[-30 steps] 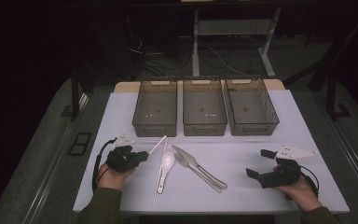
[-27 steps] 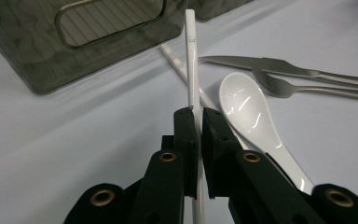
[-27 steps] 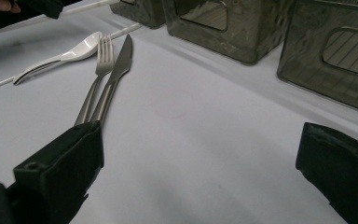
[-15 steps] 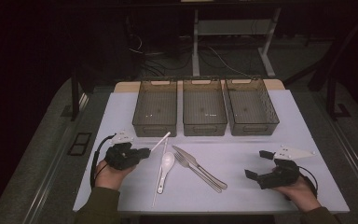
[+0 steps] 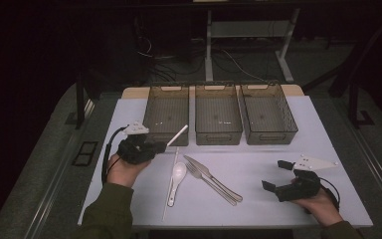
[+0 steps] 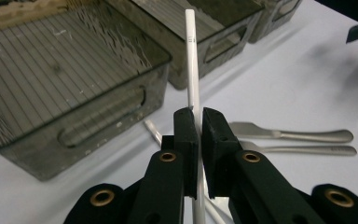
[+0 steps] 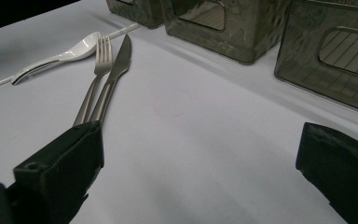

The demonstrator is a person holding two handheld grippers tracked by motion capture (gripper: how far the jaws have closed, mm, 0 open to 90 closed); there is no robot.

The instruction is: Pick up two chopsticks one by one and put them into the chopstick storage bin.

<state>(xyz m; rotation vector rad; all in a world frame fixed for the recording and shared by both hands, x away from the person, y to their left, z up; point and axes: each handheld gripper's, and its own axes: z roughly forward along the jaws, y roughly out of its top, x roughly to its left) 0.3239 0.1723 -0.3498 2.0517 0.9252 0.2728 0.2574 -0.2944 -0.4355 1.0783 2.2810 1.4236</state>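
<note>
- A white chopstick is clamped between the jaws of the left gripper, which are closed tight upon it; in the left gripper view the stick is seen rising steeply out of the pads.
- In the high view the free end of the held chopstick is seen off the table, near the left edge, pointing toward the front wall of the left bin.
- A second white chopstick is seen lying flat on the table, just beside a white spoon, toward the near edge.
- A fork and a knife are laid side by side, touching or nearly so, in the middle of the table, right of the spoon.
- Three dark see-through bins are lined up along the far edge; the middle bin and the right bin are set close together.
- The right gripper is held low over the table near the right near corner, its jaws spread wide with nothing between them.
</note>
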